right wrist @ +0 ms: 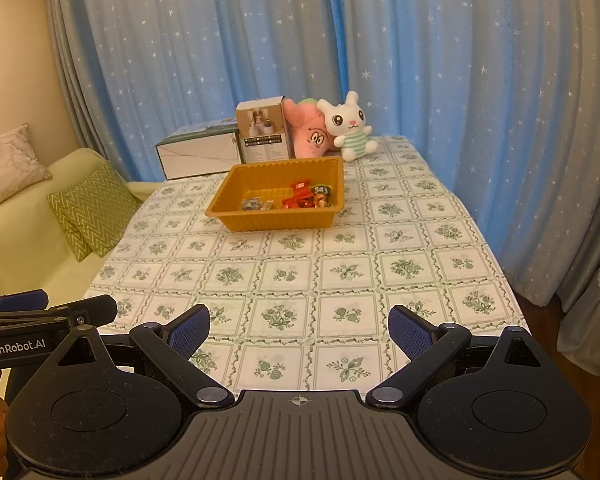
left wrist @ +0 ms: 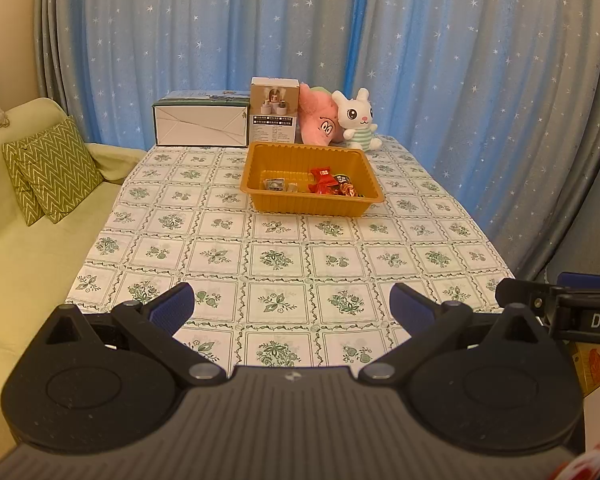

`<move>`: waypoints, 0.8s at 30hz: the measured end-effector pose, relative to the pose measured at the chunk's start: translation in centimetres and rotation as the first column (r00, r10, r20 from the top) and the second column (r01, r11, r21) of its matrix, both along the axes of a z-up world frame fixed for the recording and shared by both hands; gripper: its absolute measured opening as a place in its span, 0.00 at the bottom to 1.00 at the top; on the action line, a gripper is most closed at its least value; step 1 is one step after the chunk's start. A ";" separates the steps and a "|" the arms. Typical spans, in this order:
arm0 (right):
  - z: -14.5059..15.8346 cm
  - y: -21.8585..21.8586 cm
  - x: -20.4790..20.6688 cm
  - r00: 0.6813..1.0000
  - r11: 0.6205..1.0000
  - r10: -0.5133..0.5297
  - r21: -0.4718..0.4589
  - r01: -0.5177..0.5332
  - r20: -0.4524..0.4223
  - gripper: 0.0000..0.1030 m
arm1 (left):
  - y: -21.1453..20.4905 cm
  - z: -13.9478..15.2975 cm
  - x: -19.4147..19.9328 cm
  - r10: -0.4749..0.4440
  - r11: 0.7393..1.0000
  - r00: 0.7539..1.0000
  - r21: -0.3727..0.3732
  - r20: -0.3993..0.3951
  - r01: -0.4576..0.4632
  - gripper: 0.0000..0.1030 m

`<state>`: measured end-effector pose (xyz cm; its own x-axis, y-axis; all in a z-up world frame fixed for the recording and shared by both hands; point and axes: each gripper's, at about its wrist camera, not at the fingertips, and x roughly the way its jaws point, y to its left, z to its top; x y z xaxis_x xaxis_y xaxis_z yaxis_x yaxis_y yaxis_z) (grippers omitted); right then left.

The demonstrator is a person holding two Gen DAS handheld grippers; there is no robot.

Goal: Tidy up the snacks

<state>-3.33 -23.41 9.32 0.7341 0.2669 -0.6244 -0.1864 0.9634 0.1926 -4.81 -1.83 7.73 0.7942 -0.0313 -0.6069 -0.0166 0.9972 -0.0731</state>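
An orange plastic tray (left wrist: 260, 196) (right wrist: 276, 218) stands on the far half of the table. Inside it lie red-wrapped snacks (left wrist: 322, 182) (right wrist: 300, 196), a dark green packet (left wrist: 342, 178) (right wrist: 322, 190) and small clear-wrapped pieces (left wrist: 276, 185) (right wrist: 254, 204). My left gripper (left wrist: 292, 304) hovers open over the near table edge, well short of the tray, with nothing between its blue pads. My right gripper (right wrist: 299, 328) is open too, beside it at the same near edge, and holds nothing. Each gripper shows at the side of the other's view.
The table carries a floral checked cloth (left wrist: 284, 256) (right wrist: 340, 272). Behind the tray stand a white carton (left wrist: 200, 126) (right wrist: 198, 156), a small product box (left wrist: 274, 110) (right wrist: 262, 132), a pink plush (left wrist: 318, 120) (right wrist: 308, 132) and a white rabbit plush (left wrist: 358, 120) (right wrist: 350, 128). A sofa with cushions (left wrist: 56, 168) (right wrist: 92, 210) lies left; curtains hang behind.
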 end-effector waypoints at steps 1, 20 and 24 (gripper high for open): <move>0.0 0.0 0.0 1.000 1.000 0.001 0.000 -0.001 0.000 0.93 | 0.0 0.0 0.0 0.000 1.000 1.000 0.000 0.000 0.000 1.00; -0.3 0.0 0.0 1.000 1.000 -0.002 0.002 0.002 -0.004 0.93 | -0.1 -0.4 0.0 0.001 1.000 1.000 -0.001 -0.006 -0.001 1.00; -0.3 0.0 0.0 1.000 1.000 -0.002 0.002 0.002 -0.004 0.93 | -0.1 -0.4 0.0 0.001 1.000 1.000 -0.001 -0.007 -0.001 1.00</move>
<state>-3.31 -23.37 9.03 0.7321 0.2663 -0.6270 -0.1832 0.9635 0.1953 -4.79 -1.94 7.33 0.7901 -0.0308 -0.6122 -0.0181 0.9971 -0.0735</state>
